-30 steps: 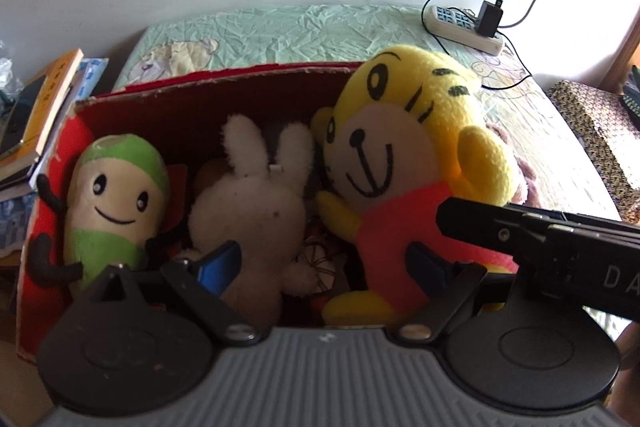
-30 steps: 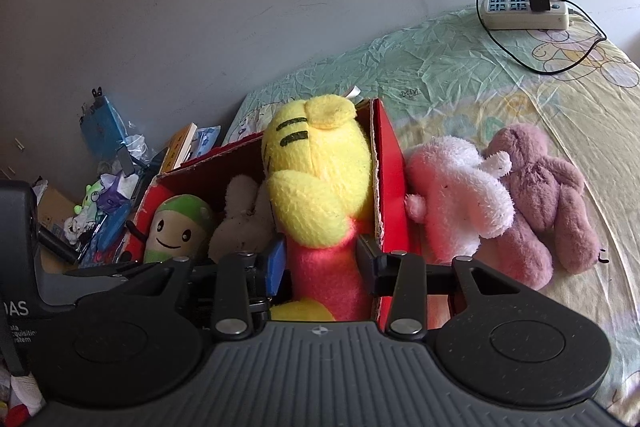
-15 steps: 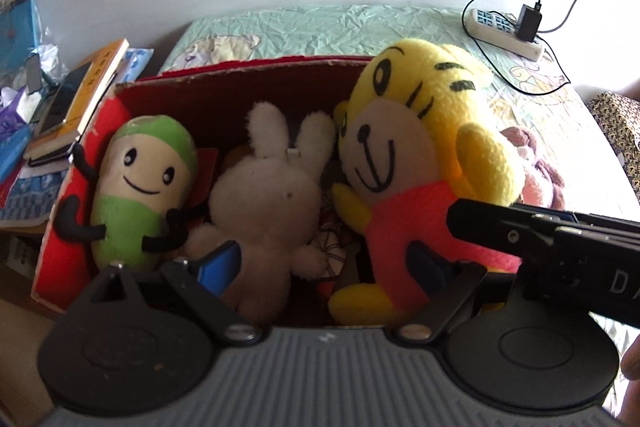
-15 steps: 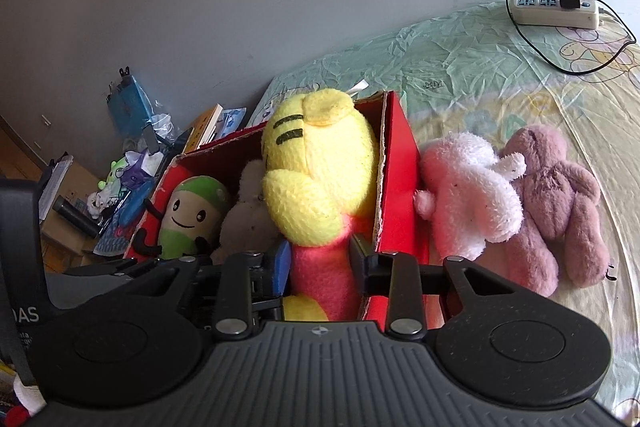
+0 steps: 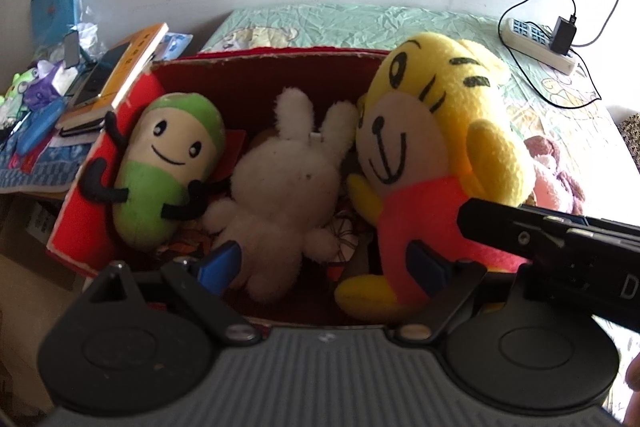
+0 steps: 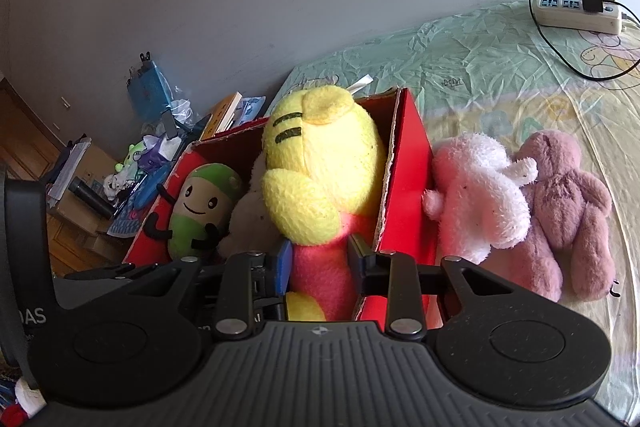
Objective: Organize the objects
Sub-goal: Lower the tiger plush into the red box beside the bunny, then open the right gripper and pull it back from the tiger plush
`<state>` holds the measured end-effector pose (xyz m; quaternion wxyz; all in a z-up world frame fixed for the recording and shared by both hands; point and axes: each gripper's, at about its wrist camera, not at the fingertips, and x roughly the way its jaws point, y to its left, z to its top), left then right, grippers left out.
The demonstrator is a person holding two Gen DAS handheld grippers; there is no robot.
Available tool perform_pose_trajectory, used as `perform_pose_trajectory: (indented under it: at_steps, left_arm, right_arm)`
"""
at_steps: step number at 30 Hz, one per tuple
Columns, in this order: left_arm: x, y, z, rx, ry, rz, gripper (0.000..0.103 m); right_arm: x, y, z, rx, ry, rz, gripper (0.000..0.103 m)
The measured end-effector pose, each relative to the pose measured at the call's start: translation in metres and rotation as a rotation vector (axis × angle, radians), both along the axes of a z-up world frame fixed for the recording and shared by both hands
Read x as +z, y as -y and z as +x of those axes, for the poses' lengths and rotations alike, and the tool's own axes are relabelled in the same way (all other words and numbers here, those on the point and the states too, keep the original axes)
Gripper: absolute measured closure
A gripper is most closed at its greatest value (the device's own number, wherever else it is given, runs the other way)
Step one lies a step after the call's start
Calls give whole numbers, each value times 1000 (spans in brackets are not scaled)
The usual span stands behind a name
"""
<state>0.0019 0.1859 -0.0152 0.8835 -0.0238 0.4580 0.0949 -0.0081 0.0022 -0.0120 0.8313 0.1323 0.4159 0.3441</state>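
A red cardboard box (image 5: 256,65) (image 6: 408,163) on the bed holds three plush toys: a green bean (image 5: 164,167) (image 6: 198,207) at left, a cream rabbit (image 5: 284,187) in the middle, and a yellow tiger in a red shirt (image 5: 432,147) (image 6: 320,167) at right. My right gripper (image 6: 320,261) is shut on the tiger's red body, just inside the box's near right corner. My left gripper (image 5: 324,261) is open and empty, over the box's near edge in front of the rabbit. A pink plush (image 6: 480,195) and a mauve plush (image 6: 568,203) lie on the bed right of the box.
A power strip (image 6: 576,9) with a charger and cables lies at the far right of the bed by the wall. A cluttered side table (image 5: 60,99) with books and small items stands left of the box. Green-patterned bedsheet (image 6: 460,59) lies behind the box.
Both grippers have pulled back and risen a little, so the box and toys look smaller and more of the side table shows. The right gripper stays shut on the tiger.
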Motion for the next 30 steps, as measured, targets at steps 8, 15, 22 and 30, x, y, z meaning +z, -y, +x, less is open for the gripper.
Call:
perform_pose_trajectory:
  at_steps: [8, 15, 22, 30]
  left_arm:
    - [1, 10, -4, 79, 12, 56, 15]
    - [4, 20, -11, 123, 25, 115, 15]
    - [12, 33, -21, 152, 47, 196, 16]
    - [29, 47, -39, 176, 71, 232, 16]
  right_arm:
    - [3, 7, 0, 34, -1, 21, 69]
    - [3, 15, -1, 70, -3, 47, 69]
    - [6, 27, -6, 103, -5, 86, 68]
    - [13, 45, -12, 133, 25, 123, 68]
